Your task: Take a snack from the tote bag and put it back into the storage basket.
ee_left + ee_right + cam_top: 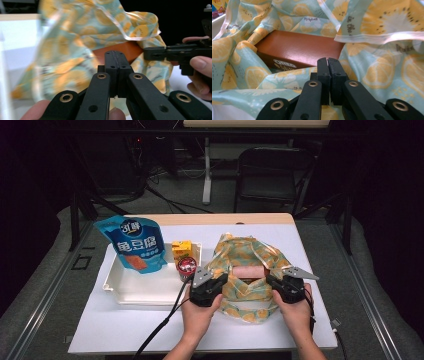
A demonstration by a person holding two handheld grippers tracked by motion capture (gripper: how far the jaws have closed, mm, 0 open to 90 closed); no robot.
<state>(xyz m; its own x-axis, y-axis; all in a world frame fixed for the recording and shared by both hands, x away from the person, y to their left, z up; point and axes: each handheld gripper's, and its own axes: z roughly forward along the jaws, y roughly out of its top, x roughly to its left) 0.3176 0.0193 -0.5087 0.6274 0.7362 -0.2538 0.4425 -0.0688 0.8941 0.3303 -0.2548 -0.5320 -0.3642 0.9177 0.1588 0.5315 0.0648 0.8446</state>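
Two claws work at the bench, one in each hand. The left claw (115,53) has its jaws pressed flat together with nothing visibly caught between them; it sits at the left edge of the one lemon-print bag (248,275), just short of the cloth. The right claw (328,61) is likewise narrowed to a hairline slit; whether a fold of the fabric is pinched in it cannot be told, though its tips lie right against the cloth at the bag's right edge. In the high view the two claws flank the bag's open mouth, the left hand (199,312) and the right hand (296,312) gripping the tools from below.

Inside the bag lies one brown box (299,48), flat on its broad side, cloth bunched around it on every side. The bag has pale-edged handles looping up beyond the box.

To the left of the bag, just beside it, stands one white tray (125,292). It holds three things: one blue pouch (134,244) leaning at its far left, one yellow carton (181,249) upright at the far right corner, and one small round cup (186,266) in front of the carton, near the left claw.
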